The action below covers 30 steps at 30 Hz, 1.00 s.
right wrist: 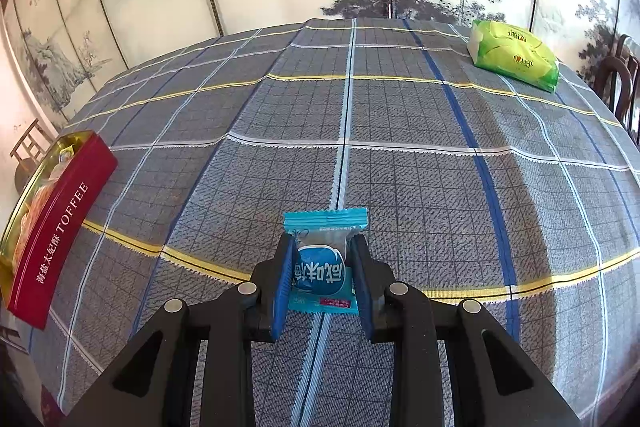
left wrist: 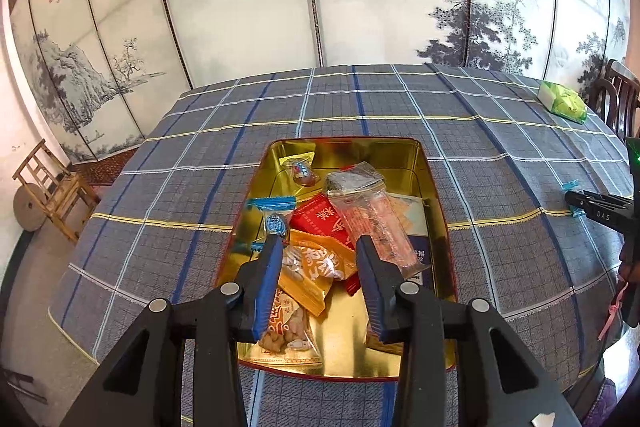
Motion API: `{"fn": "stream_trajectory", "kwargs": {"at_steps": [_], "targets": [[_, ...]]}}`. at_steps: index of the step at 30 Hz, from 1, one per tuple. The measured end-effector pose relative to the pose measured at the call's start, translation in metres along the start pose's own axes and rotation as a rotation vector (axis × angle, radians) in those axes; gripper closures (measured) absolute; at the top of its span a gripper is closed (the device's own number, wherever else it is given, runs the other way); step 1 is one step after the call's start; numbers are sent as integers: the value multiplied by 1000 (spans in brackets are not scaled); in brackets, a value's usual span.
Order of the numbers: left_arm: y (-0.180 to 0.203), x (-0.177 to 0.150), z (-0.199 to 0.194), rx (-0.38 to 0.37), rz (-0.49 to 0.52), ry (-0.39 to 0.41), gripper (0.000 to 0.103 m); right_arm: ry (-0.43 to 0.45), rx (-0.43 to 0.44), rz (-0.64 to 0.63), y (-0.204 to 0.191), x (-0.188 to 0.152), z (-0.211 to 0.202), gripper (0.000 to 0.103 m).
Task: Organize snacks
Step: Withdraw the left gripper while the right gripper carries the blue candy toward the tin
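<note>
The left gripper (left wrist: 316, 245) hung over the tin (left wrist: 434, 163), its jaws apart and pinching nothing, above an orange packet (left wrist: 316, 267) among the snacks inside. The right gripper (right wrist: 322, 249) pinched a blue candy (right wrist: 322, 267) on the tablecloth (right wrist: 400, 167), well right of the tin; whether the candy was lifted was hard to tell. A green pack (right wrist: 514, 55) lay far off.

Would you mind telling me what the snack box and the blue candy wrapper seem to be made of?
The snack box looks like metal tin: its gold inside mirrors the packets, and the outside is glossy red with printed lettering. The blue candy wrapper looks like thin plastic film, with crimped zigzag ends and a clear patch; I cannot tell if it is foil-lined.
</note>
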<state>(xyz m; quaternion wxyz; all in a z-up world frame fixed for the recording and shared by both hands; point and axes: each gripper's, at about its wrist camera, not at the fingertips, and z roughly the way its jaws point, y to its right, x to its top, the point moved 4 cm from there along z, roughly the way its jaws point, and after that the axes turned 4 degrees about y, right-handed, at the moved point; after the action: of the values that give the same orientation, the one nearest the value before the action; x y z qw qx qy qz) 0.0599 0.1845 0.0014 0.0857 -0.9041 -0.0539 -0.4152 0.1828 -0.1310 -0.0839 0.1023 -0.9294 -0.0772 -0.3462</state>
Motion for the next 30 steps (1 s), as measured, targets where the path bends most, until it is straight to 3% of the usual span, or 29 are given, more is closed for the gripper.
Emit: {"fn": "stream_trajectory", "kwargs": {"at_steps": [16,22,30], "targets": [[-22,-12,-14,89,-8,59,35,-10,33,13,-22,-14,-14,74],[-31,-17,-17,109,-20,76,28,-7,77,2,-49,-20,-30,75],[-39,-24,-14,105,-41,61,27,37,182,-59,-105,-3,-58,75]]}}
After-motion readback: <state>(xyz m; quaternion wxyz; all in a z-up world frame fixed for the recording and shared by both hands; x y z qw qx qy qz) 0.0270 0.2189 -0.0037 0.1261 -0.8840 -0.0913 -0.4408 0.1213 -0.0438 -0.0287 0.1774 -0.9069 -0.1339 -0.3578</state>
